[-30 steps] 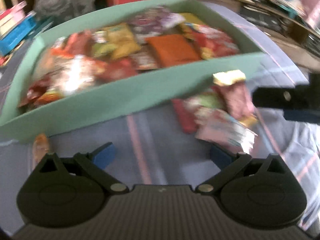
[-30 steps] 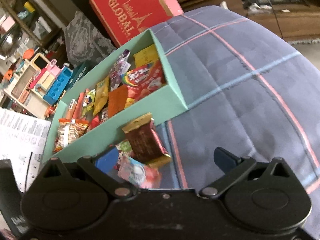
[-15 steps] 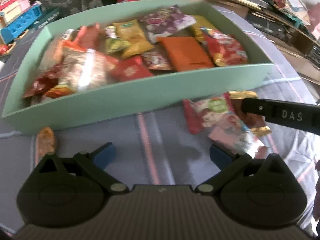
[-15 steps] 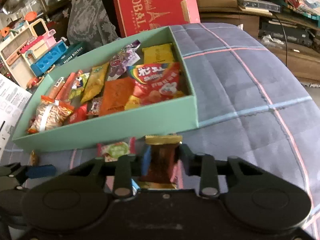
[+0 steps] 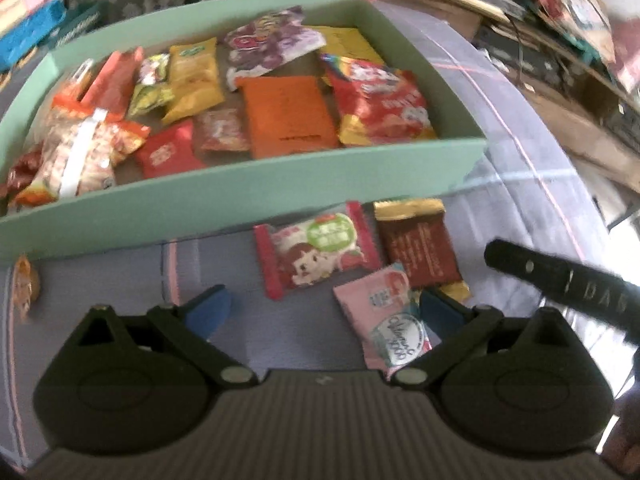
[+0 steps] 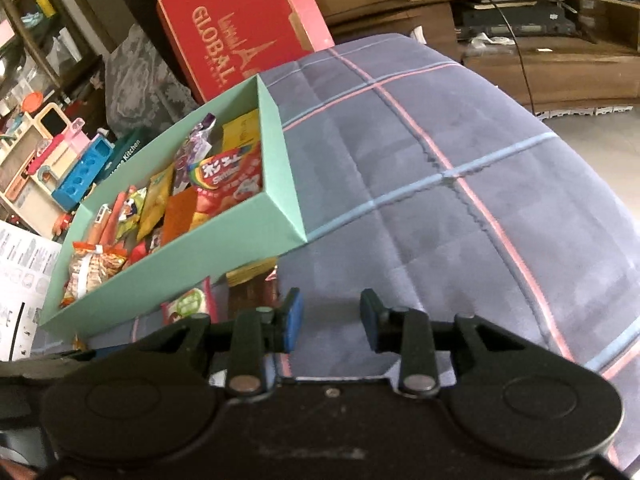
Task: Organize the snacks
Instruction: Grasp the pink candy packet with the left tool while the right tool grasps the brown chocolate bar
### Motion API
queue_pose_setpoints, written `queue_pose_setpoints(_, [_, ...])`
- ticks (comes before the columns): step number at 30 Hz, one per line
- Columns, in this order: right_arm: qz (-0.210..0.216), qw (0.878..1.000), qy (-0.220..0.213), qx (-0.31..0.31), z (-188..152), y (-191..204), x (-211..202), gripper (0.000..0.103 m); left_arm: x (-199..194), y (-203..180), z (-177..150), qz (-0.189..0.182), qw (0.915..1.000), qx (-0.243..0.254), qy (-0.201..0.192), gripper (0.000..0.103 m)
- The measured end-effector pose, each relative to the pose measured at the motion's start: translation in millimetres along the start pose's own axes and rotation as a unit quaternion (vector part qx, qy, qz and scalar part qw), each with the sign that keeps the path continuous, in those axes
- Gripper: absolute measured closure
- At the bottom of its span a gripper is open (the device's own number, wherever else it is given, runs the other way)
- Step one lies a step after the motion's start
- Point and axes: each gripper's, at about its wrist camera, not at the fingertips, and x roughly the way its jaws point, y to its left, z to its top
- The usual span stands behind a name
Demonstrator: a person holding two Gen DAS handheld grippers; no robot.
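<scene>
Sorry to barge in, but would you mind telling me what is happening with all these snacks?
Someone is sorting snack packets into the green box with two handheld tongs. Most packets are already inside. Three lie outside on the blanket in front of it: a brown packet, a red-edged packet and a pink packet. The left tongs and right tongs are open, holding nothing.

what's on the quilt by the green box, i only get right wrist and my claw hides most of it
Observer: Three packets lie loose in front of the green box: a cartoon-girl packet, a brown packet and a pink packet.
Operator: where's the pink one, can't see it at all
Observer: It lies flat, nearest the left claw, which is open and empty.
Operator: anything else out
Observer: A small orange wrapper lies on the quilt near the box's left end.
</scene>
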Motion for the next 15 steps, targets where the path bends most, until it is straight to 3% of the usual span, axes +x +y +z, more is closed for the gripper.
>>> queue_pose_setpoints(4, [0.007,1.0,-0.001,0.003,-0.8,-3.4,-1.5,0.067,-0.7,-7.6,-11.4,0.023,0.9983,0.053,-0.01,0.0])
queue_pose_setpoints(7, [0.015,1.0,0.002,0.0,-1.2,4.5,2.4,0.063,-3.6,6.3,-14.8,0.028,0.9985,0.045,-0.011,0.0])
queue_pose_setpoints(11, [0.02,1.0,0.003,-0.022,-3.7,20.1,6.5,0.049,-6.7,28.9,-15.8,0.035,0.999,0.023,-0.015,0.001])
queue_pose_setpoints(14, [0.022,0.999,0.005,-0.044,-5.8,34.7,10.2,0.048,-11.5,35.1,-16.8,0.032,0.9986,0.029,-0.03,0.018])
queue_pose_setpoints(15, [0.021,0.998,0.006,-0.051,-6.3,39.4,11.0,0.048,-15.1,35.3,-17.9,0.026,0.9982,0.039,-0.038,0.036])
